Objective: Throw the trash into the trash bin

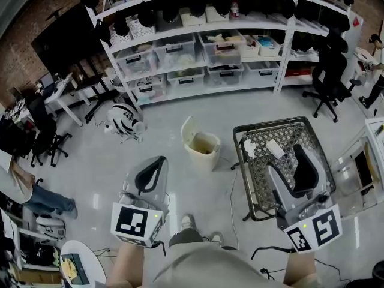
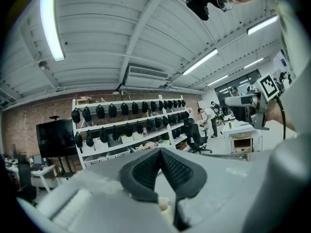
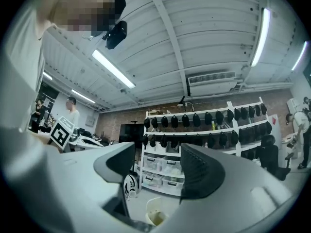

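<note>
- The white trash [image 1: 274,147] lies on the wire bench [image 1: 261,179], just ahead of the right hand-held gripper [image 1: 303,164] and slightly to its left. This gripper is the nearer one, and its jaws stand wide and empty.
- The left hand-held gripper [image 1: 152,171] is closed on nothing, well apart from the trash.
- The trash bin [image 1: 196,153] stands on the floor ahead, between both grippers.

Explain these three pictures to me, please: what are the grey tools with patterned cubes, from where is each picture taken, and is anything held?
No robot here: a person holds two hand tongs. The wide picture comes from a camera on the person's head, looking down; the other two come from cameras riding on the tongs. The left tongs are shut and empty; the right tongs stand open, also empty. Ahead stands a cream trash bin, lid up. To its right, a wire-mesh table carries white scraps, likely trash.
</note>
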